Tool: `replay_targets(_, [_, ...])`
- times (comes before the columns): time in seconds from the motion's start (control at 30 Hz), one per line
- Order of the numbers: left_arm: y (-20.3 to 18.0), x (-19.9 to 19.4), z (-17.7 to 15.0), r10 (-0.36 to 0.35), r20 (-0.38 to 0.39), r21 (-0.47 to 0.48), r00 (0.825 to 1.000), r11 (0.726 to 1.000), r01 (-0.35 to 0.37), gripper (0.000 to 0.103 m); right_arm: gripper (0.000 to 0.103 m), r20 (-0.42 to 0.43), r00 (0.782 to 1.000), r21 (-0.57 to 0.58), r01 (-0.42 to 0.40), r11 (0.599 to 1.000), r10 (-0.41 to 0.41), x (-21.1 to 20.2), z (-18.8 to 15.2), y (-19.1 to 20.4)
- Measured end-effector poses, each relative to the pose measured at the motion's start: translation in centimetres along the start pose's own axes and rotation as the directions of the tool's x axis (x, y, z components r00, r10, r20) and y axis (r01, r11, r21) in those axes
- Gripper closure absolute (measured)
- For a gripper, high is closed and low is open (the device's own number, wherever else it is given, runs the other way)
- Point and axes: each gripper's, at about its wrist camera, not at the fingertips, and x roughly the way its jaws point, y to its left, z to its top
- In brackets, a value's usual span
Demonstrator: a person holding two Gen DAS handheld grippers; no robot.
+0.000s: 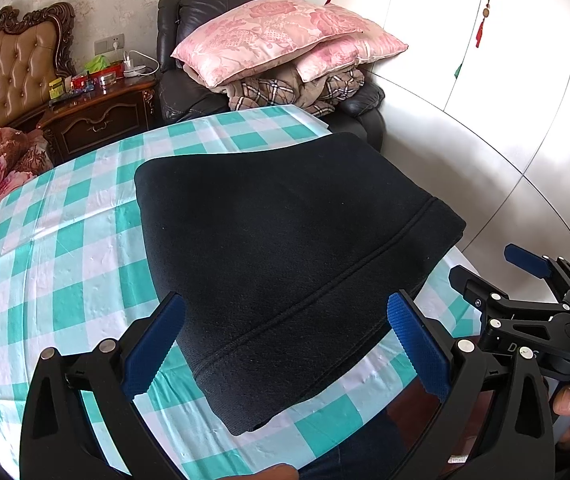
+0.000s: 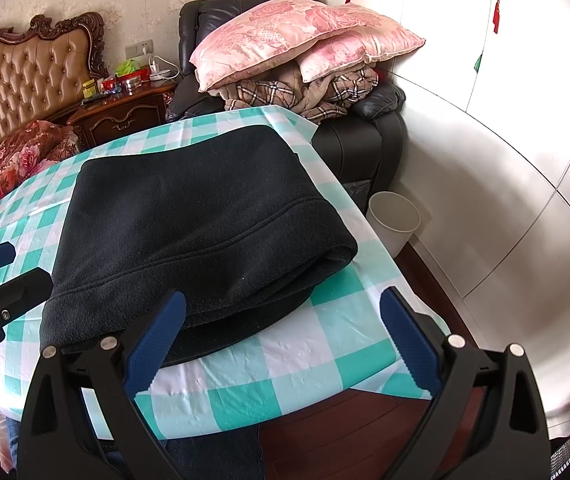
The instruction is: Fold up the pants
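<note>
Left wrist view, from left to right: a tufted tan leather headboard (image 1: 9,68) with carved dark wood trim stands at the far left, then a dark wooden nightstand (image 1: 101,120) cluttered with small items, then a black leather armchair (image 1: 189,60) piled with pink floral pillows (image 1: 285,32) over a plaid blanket. Nearer, a table under a teal-and-white checked plastic cloth (image 1: 45,260) carries the black fleece pants (image 1: 285,248), folded into a thick rectangular stack that lies flat on the cloth towards its right edge. The left gripper (image 1: 285,336) hangs just above the near end of the stack, blue-padded jaws spread wide, holding nothing. At the far right the right gripper (image 1: 497,276) shows beside the table, with white wardrobe doors (image 1: 505,60) behind.

In the right wrist view, the right gripper (image 2: 283,340) hovers over the near right corner of the pants (image 2: 189,216), jaws also wide and empty. A white plastic bin (image 2: 395,220) stands on the floor by the armchair.
</note>
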Motion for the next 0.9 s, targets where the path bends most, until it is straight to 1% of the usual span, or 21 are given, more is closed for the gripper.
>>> replay_targets(0.33, [0.0,0.1,0.0,-0.003,0.0,0.001,1.0,1.0,0.003,0.005,0.006,-0.001,1.0,0.002,-0.001,1.0,0.001,0.1,-0.2,-0.1])
replay_targets(0.5, [0.0,0.1,0.0,0.0,0.019,0.005,1.0,1.0,0.0,0.005,0.006,-0.001,1.0,0.002,-0.001,1.0,0.001,0.1,-0.2,-0.1])
replay_targets(0.57, [-0.4,0.2,0.0,-0.001,0.03,0.021,1.0,1.0,0.0,0.005,0.006,-0.002,1.0,0.002,-0.001,1.0,0.001,0.1,-0.1,-0.1])
replay_targets(0.63, [-0.5,0.4,0.2,-0.023,0.022,0.015,0.999,1.0,0.023,0.005,0.006,-0.001,1.0,0.002,-0.001,1.0,0.001,0.1,-0.1,-0.2])
replay_targets(0.67, [-0.6,0.6,0.2,-0.052,0.02,0.016,0.998,0.999,0.052,0.005,0.006,-0.001,1.0,0.003,0.0,1.0,0.0,0.1,-0.1,-0.2])
replay_targets(0.73, [-0.6,0.5,0.2,-0.068,0.014,0.017,0.998,0.998,0.067,0.005,0.006,-0.001,1.0,0.018,0.003,1.0,-0.003,0.2,-0.2,-0.5])
replay_targets(0.83, [1.2,-1.0,0.2,-0.064,0.048,-0.01,0.997,0.998,0.065,0.005,0.005,0.007,1.0,0.054,-0.007,0.999,0.006,0.2,-0.3,-1.0])
replay_targets(0.9, [4.8,-3.6,-0.7,0.003,0.107,-0.088,0.994,0.996,0.006,0.005,0.005,0.016,1.0,0.076,-0.014,0.997,0.013,0.3,-0.4,-1.4])
